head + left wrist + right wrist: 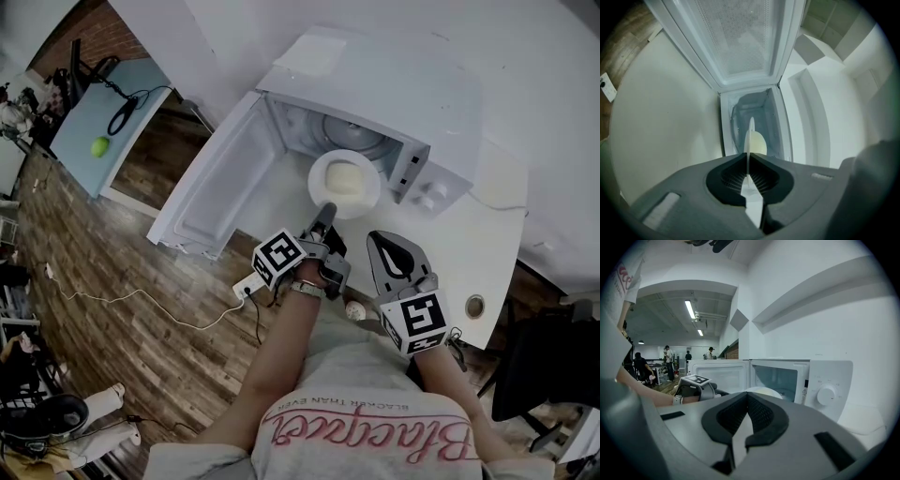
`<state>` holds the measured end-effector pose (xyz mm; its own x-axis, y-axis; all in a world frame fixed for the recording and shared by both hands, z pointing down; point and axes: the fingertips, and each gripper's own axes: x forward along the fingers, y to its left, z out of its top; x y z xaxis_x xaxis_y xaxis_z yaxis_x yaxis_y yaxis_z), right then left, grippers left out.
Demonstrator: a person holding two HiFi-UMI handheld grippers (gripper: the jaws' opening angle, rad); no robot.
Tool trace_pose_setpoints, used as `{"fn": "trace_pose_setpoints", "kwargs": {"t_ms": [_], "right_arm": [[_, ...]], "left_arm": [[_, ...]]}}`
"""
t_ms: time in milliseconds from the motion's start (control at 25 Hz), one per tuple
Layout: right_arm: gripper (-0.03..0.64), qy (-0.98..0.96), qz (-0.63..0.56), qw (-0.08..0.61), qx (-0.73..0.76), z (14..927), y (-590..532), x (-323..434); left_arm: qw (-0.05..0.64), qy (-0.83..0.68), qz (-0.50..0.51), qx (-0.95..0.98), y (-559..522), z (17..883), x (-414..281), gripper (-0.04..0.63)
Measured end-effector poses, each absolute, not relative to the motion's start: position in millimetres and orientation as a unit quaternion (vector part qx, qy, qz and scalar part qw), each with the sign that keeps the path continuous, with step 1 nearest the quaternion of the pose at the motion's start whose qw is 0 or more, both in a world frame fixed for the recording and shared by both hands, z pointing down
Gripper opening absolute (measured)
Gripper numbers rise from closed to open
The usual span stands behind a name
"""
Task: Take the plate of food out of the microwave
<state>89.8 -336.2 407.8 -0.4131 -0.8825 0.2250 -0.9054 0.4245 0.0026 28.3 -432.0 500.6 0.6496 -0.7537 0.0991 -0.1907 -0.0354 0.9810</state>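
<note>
1 microwave point(375, 89), door open. 1 plate point(318, 178), left gripper point(327, 212) clamped on rim. Right gripper point(379, 238) jaws together, empty.

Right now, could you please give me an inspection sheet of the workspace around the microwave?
Surface: white table carrying the microwave, whose door stands open.
Job's things: plate with pale food, at the microwave's opening.
Clutter: green round thing on a blue table farther off.
Grippers: left gripper shut on the plate's rim; right gripper shut, nothing between its jaws, beside the left one.
Cables: white cable across the wooden floor; black cable on the blue table.
Surroundings: people far back in the room.
</note>
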Motion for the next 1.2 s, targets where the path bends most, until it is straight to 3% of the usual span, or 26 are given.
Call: {"fn": "trace_pose_setpoints", "kwargs": {"t_ms": [1200], "right_arm": [[0.011, -0.847, 0.044, 0.060, 0.526, 380.9, -321.6, 86.2]], "left_arm": [[0.596, -0.354, -0.262, 0.671, -379.5, 452.0, 12.1, 0.017]]}}
